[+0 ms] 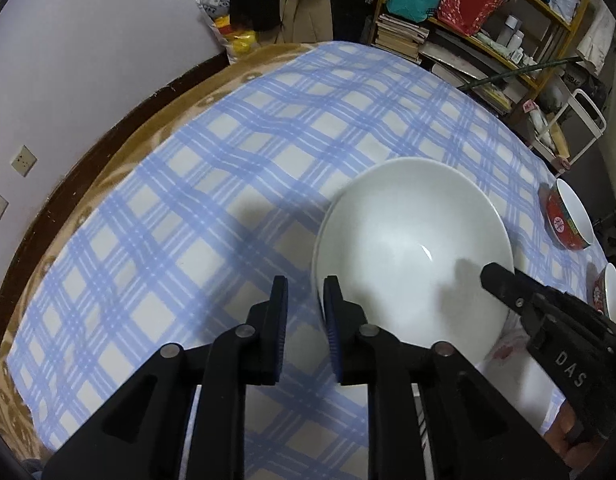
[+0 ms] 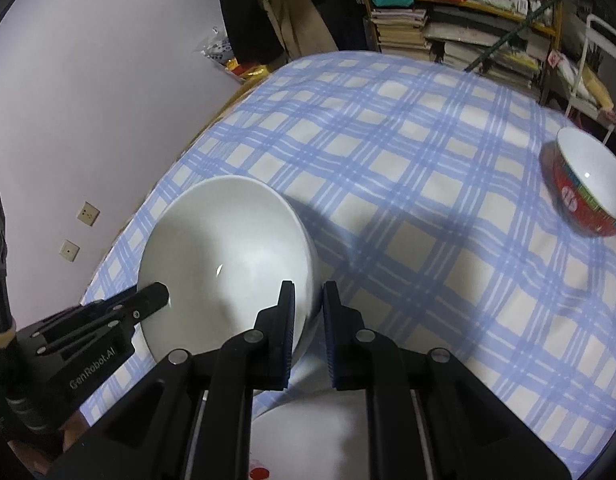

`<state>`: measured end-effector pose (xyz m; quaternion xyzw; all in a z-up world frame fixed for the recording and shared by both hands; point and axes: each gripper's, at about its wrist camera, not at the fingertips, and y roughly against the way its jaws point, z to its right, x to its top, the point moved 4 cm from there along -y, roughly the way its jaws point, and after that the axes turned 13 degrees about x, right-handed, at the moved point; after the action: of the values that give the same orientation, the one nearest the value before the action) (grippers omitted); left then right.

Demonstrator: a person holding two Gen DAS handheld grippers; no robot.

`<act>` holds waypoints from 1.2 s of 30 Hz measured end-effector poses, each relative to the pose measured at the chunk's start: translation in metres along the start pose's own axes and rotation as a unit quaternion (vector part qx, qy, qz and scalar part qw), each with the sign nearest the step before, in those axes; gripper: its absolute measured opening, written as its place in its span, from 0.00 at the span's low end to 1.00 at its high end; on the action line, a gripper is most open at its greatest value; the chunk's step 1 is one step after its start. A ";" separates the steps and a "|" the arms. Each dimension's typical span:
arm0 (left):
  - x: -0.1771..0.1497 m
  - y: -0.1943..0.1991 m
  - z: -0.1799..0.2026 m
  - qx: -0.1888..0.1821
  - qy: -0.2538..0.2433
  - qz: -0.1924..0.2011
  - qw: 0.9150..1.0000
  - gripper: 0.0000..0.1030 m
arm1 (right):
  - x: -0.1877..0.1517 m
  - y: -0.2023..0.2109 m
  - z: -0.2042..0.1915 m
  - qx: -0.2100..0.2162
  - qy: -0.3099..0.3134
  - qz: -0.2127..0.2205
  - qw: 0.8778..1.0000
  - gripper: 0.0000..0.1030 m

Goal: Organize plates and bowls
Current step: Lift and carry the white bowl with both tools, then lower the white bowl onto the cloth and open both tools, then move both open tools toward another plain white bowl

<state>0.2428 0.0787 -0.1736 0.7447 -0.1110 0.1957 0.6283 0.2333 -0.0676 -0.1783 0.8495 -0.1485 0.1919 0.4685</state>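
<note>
Checked cloth covers the bench (image 1: 228,184). We pinch the white bowl (image 1: 412,248) by opposite rims, left tool (image 1: 305,308) and right tool (image 2: 309,312) both narrow, keeping it level above a plate (image 2: 308,432); red bowl (image 2: 588,192) well apart.

The left gripper (image 1: 305,300) and the right gripper (image 2: 309,304) both point forward and downward. Each has its jaws nearly closed, with a narrow gap between the pads.

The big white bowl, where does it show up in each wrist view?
Left wrist: big white bowl sits right of centre, its rim between the left tool fingers.
Right wrist: it sits left of centre, rim between the right tool fingers.
Shared landmark: red patterned bowl at right.
</note>
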 end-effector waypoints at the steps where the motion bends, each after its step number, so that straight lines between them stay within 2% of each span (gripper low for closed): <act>1: 0.000 0.003 0.000 0.001 -0.001 0.003 1.000 0.20 | 0.001 0.005 0.000 0.001 0.001 0.006 1.000 0.15; 4: -0.003 0.013 0.002 0.021 -0.017 0.017 0.999 0.22 | 0.003 0.020 0.001 0.004 0.001 0.021 1.000 0.15; 5: -0.004 0.015 0.002 0.028 -0.020 0.019 0.999 0.27 | 0.004 0.025 0.002 0.003 0.002 0.024 1.000 0.16; 7: -0.006 0.020 0.003 0.049 -0.032 0.024 0.998 0.32 | 0.005 0.037 0.005 0.001 0.009 0.032 0.999 0.29; 8: -0.006 0.024 0.003 0.054 -0.038 0.031 0.997 0.36 | 0.005 0.042 0.007 -0.005 0.013 0.034 0.999 0.41; 9: -0.007 0.028 0.003 0.052 -0.040 0.035 0.997 0.41 | 0.004 0.048 0.009 -0.016 0.020 0.036 0.999 0.47; 11: -0.005 0.035 0.002 0.049 -0.041 0.041 0.997 0.47 | 0.003 0.059 0.014 -0.035 0.034 0.040 0.998 0.49; 13: -0.003 0.044 0.003 0.052 -0.040 0.052 0.996 0.52 | 0.002 0.072 0.024 -0.056 0.034 0.039 0.997 0.62; 14: -0.001 0.048 0.004 0.055 -0.041 0.056 0.996 0.57 | 0.002 0.078 0.028 -0.063 0.032 0.044 0.997 0.68; 15: 0.001 0.054 0.007 0.053 -0.043 0.061 0.996 0.66 | 0.002 0.083 0.030 -0.067 0.032 0.048 0.996 0.69; 16: 0.003 0.057 0.009 0.050 -0.042 0.063 0.996 0.69 | 0.002 0.090 0.035 -0.072 0.033 0.053 0.995 0.70; 18: 0.008 0.067 0.017 0.039 -0.037 0.072 0.996 0.71 | 0.004 0.100 0.041 -0.079 0.035 0.057 0.995 0.80; 22: 0.019 0.076 0.038 0.026 -0.037 0.072 0.996 0.77 | 0.011 0.124 0.056 -0.101 0.047 0.077 0.991 0.86; 24: 0.026 0.078 0.054 0.010 -0.036 0.073 0.997 0.77 | 0.015 0.132 0.064 -0.107 0.049 0.080 0.990 0.95; 30: 0.043 0.076 0.099 -0.009 -0.040 0.084 0.996 0.78 | 0.024 0.145 0.095 -0.140 0.068 0.083 0.984 0.98; 32: 0.048 0.074 0.112 -0.004 -0.044 0.082 0.996 0.78 | 0.027 0.149 0.106 -0.149 0.075 0.085 0.982 0.98; 36: 0.058 0.074 0.143 -0.007 -0.063 0.094 0.994 0.78 | 0.036 0.165 0.129 -0.147 0.057 0.119 0.980 0.98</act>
<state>0.2867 -0.0708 -0.1015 0.7377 -0.2208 0.2058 0.6038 0.2177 -0.2656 -0.1027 0.7355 -0.2480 0.2699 0.5698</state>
